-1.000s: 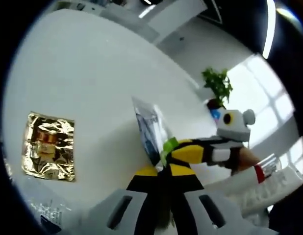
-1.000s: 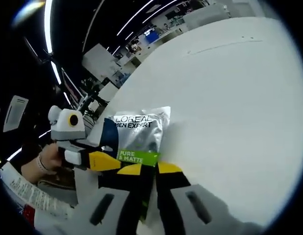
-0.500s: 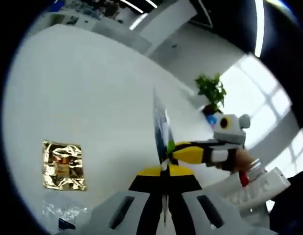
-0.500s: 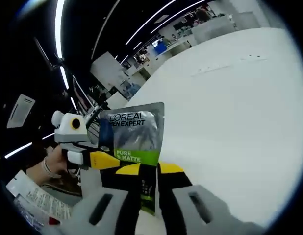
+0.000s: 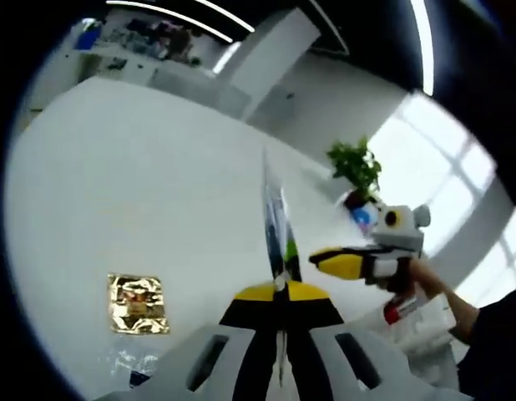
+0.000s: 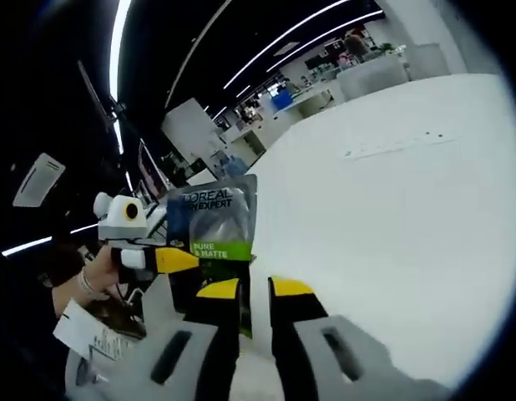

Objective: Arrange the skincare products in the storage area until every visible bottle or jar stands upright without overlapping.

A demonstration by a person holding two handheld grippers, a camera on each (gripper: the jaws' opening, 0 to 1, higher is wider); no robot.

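In the left gripper view, the left tool (image 5: 280, 294) is clamping the sachet (image 5: 276, 225) edge-on at frame centre, lifted above the white surface (image 5: 141, 192). The right tool (image 6: 244, 289) is standing released just beside it. A gold packet (image 5: 139, 304) is lying at lower left.

Bright, even light washes the white desk (image 5: 141, 184) ahead of the jaws, nearly blown out. Ceiling strip lights (image 6: 275, 38) glare above, and a window (image 5: 454, 167) flares off to the right of the left jaws. Fisheye bending curves every edge; distant background stays soft.
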